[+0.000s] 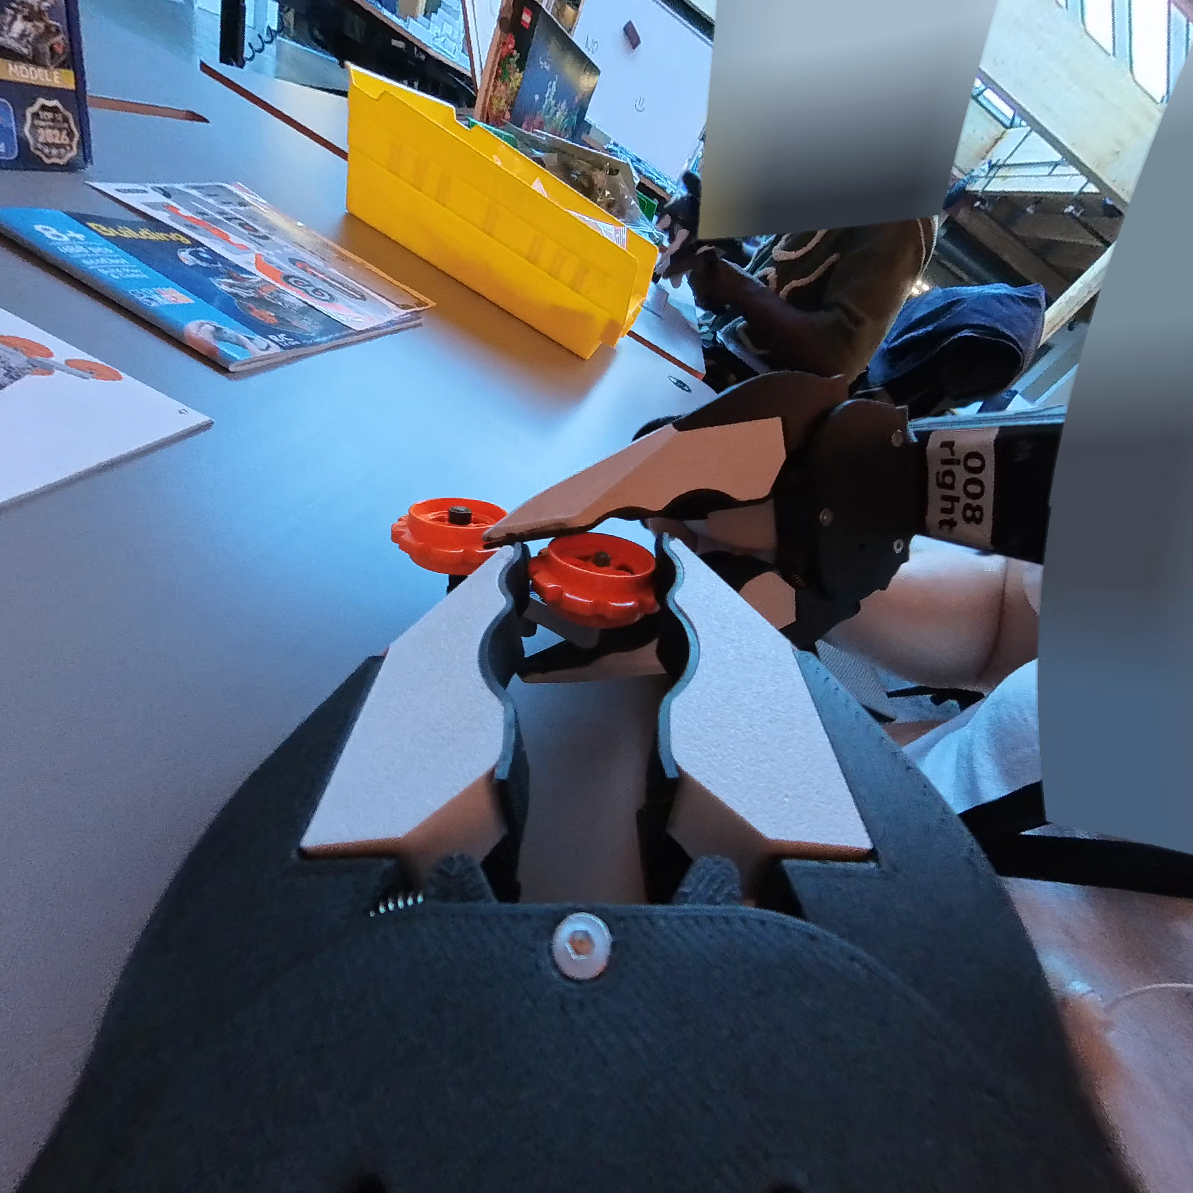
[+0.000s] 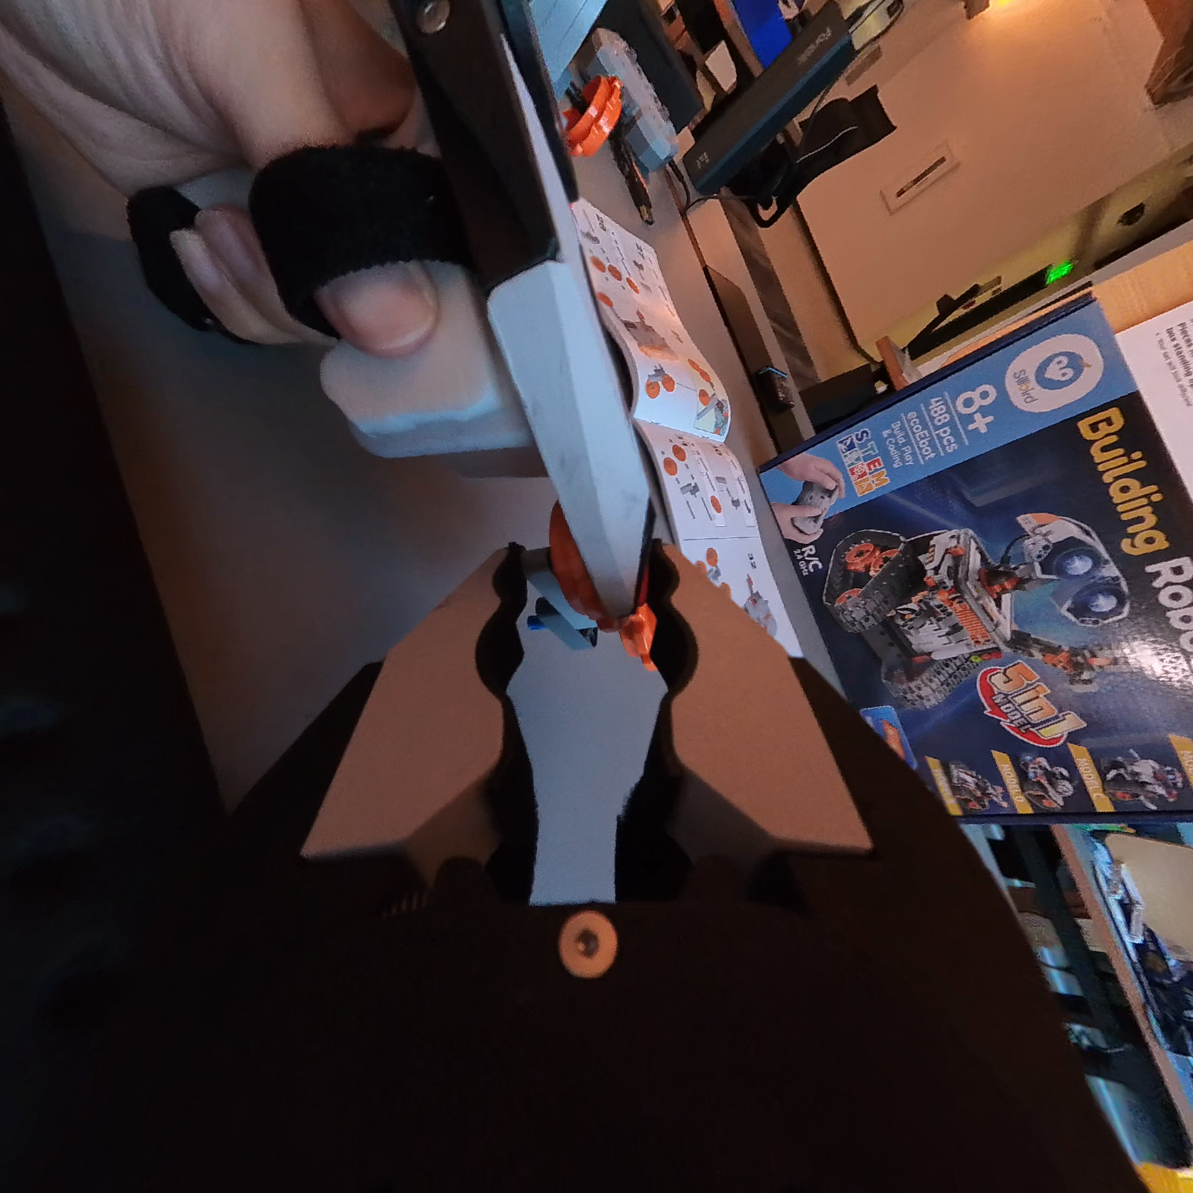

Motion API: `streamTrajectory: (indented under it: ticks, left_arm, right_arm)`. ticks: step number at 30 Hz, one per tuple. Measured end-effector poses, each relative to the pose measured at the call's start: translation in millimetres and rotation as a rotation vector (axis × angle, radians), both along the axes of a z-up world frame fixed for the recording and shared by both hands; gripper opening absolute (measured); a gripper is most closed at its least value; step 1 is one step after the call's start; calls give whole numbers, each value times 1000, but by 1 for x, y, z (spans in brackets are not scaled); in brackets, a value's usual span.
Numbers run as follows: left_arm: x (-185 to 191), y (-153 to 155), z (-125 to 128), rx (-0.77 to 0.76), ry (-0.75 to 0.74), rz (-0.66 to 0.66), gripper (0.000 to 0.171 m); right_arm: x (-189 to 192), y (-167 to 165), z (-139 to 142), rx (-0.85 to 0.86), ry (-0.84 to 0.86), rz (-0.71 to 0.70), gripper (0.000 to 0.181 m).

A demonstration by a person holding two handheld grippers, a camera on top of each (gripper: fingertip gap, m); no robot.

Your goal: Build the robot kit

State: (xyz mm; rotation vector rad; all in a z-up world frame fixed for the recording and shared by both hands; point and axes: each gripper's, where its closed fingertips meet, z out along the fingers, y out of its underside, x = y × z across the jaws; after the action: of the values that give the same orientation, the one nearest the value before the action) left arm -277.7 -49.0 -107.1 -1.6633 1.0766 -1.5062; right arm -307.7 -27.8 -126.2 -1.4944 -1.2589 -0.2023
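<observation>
A small brick assembly with two orange wheels (image 1: pixel 591 581) (image 1: pixel 445 532) on a grey beam (image 1: pixel 561 623) sits just above the grey table (image 1: pixel 258 549). My left gripper (image 1: pixel 591 549) is closed on the nearer orange wheel, one fingertip on each side. The right gripper's upper finger (image 1: pixel 645 478) lies across the tops of both wheels, and its lower finger shows under the beam. In the right wrist view my right gripper (image 2: pixel 584 549) clamps the same assembly (image 2: pixel 568 581), grey beam against one finger and orange wheel against the other. The left gripper's finger (image 2: pixel 581 439) crosses in front.
A yellow bin (image 1: pixel 484 213) stands at the back, with booklets (image 1: pixel 213 277) and an open instruction page (image 1: pixel 77 419) to the left. A blue toy box (image 2: pixel 1000 581) stands beside an open manual (image 2: pixel 678 387). A person (image 1: pixel 807 290) sits behind the table edge. A hand (image 2: pixel 258 258) holds the left gripper.
</observation>
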Motion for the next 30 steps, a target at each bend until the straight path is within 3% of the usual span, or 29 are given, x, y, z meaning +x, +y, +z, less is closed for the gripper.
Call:
streamTrajectory:
  ticks: [19,22,26,30]
  left_arm:
    - [4,2,-1,-25,-16,41,38]
    - [4,6,0,-96,-33,29,38]
    - [-3,15,22,-270,-161,-42,36]
    - [-24,30,40,-66,-194,39,37]
  right_arm:
    - [5,2,-2,-62,59,-20,38]
    - [4,6,-4,-67,63,-2,39]
    - [4,10,14,-68,195,18,38]
    - [10,11,29,-191,432,68,39]
